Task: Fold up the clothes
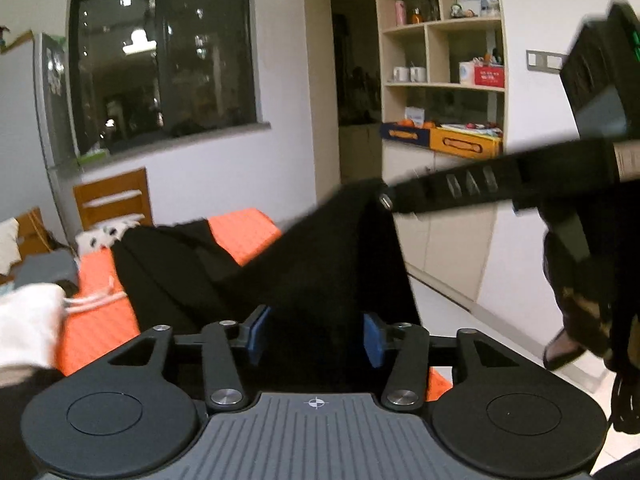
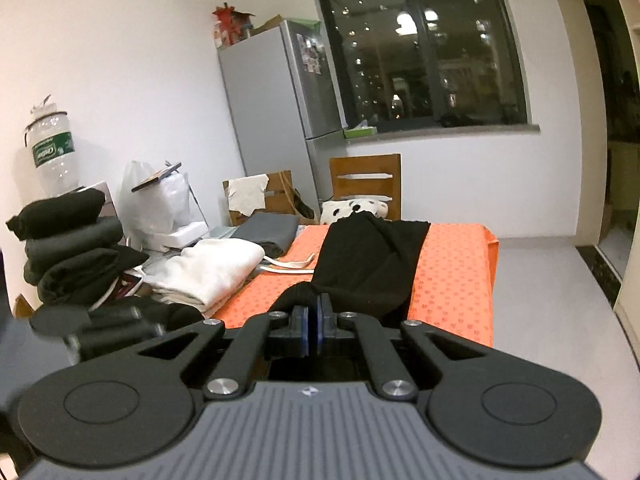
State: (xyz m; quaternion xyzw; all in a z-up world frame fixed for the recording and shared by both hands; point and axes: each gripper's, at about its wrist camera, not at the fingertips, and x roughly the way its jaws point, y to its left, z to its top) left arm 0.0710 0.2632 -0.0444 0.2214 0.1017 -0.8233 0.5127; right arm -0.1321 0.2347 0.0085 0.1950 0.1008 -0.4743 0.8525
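Observation:
A black garment (image 2: 368, 256) lies lengthwise on the orange-covered table (image 2: 452, 280). My right gripper (image 2: 313, 328) is shut on its near edge, the blue pads pressed together with black fabric bunched between them. In the left wrist view the right gripper (image 1: 386, 200) reaches in from the right and holds a corner of the black garment (image 1: 320, 264) raised like a tent. My left gripper (image 1: 316, 338) stands open below that raised cloth. Its blue pads (image 1: 258, 336) are well apart with black fabric hanging between them, not pinched. A gloved hand (image 1: 580, 304) holds the right tool.
A folded white garment (image 2: 212, 268) with drawstrings and a folded grey cloth (image 2: 264, 228) lie at the table's left. A stack of dark folded clothes (image 2: 68, 248) stands further left. Wooden chairs (image 2: 366, 180) and a fridge (image 2: 272, 100) are behind. The table's right edge (image 2: 494, 272) drops to bare floor.

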